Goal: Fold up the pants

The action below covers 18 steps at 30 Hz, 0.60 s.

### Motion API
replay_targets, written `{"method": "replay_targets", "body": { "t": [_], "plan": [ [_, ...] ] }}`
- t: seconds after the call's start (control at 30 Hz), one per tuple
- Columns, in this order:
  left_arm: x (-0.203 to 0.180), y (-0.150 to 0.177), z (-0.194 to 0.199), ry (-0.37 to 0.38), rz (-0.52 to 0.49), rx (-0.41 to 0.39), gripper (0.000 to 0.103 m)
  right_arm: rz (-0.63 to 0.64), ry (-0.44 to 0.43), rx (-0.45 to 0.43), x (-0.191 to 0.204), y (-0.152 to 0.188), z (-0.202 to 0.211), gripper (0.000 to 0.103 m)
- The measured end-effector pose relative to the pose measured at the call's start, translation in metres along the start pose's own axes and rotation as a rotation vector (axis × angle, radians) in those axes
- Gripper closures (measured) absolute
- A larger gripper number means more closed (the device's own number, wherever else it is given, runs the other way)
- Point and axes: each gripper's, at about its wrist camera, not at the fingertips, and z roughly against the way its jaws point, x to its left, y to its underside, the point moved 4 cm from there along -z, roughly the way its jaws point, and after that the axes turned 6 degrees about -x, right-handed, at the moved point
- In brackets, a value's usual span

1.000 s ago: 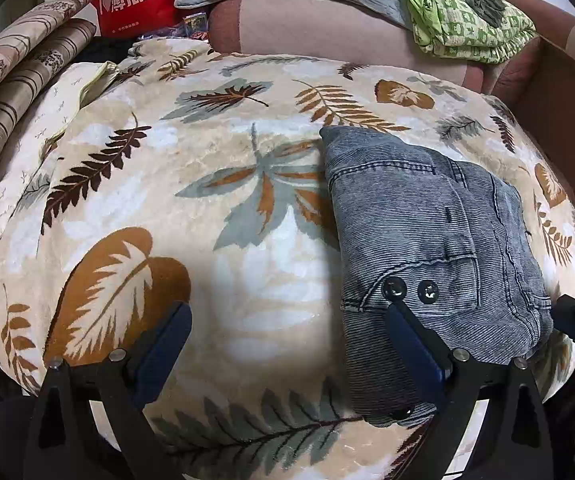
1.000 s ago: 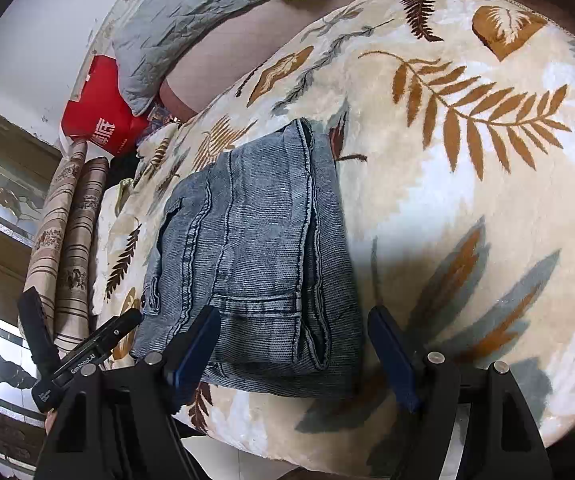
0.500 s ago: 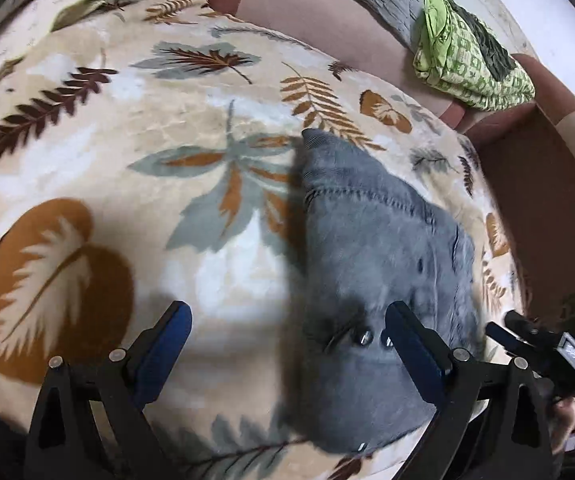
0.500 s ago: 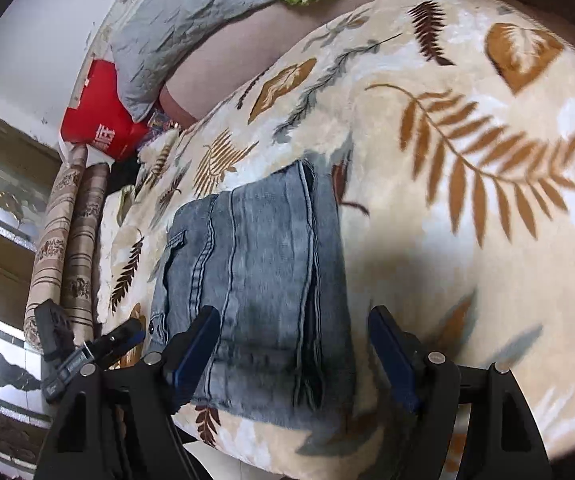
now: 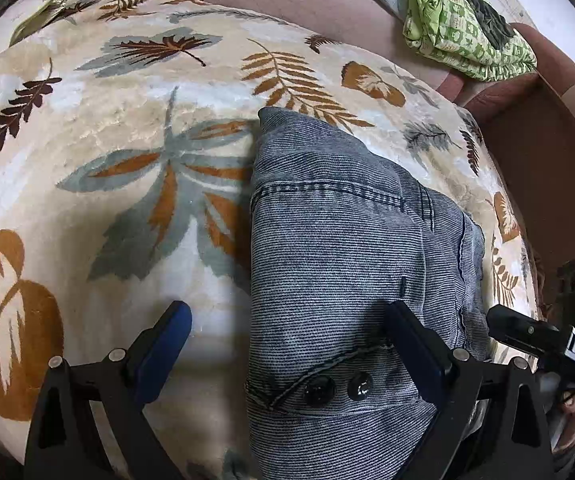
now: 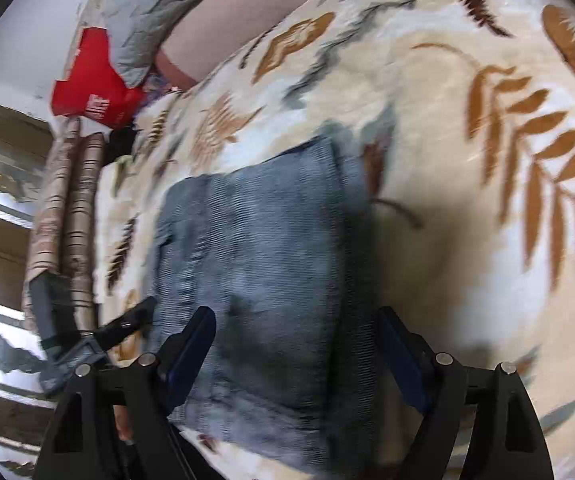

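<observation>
- The blanket (image 5: 135, 128), cream with a leaf print, covers the bed; it looks plush and soft, so anything pressed on it will likely sink a little rather than slide.
- The pants (image 5: 339, 264), grey-blue denim, lie on the blanket already folded into a thick, compact bundle, near the bed's front edge. Judged by look, they are fairly heavy, limp but bulky, not slippery and not fragile; the layers would slump apart if lifted by one corner.
- The bundle's long axis runs from the near edge, where the two dark buttons (image 5: 337, 388) sit, away toward the far pillows. The best hold is probably the stacked near edge, pinching all layers together, or both long sides at once.
- The left gripper (image 5: 283, 344) stands wide open, holding nothing; one finger is over the denim, the other over bare blanket.
- The right gripper (image 6: 299, 344) is opening, its jaws straddling the bundle's near end without pressing on it.
</observation>
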Motion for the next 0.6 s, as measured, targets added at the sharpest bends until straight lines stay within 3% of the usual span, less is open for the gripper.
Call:
{"method": "replay_targets", "body": {
  "t": [0.4, 0.6],
  "plan": [
    [-0.002, 0.0, 0.0, -0.031, -0.033, -0.01, 0.005, 0.032, 0.054, 0.002, 0.005, 0.002, -0.007, 0.021],
    [-0.009, 0.001, -0.002, -0.071, -0.083, -0.019, 0.009, 0.136, 0.162, 0.002, 0.014, 0.007, -0.011, 0.047]
  ]
}}
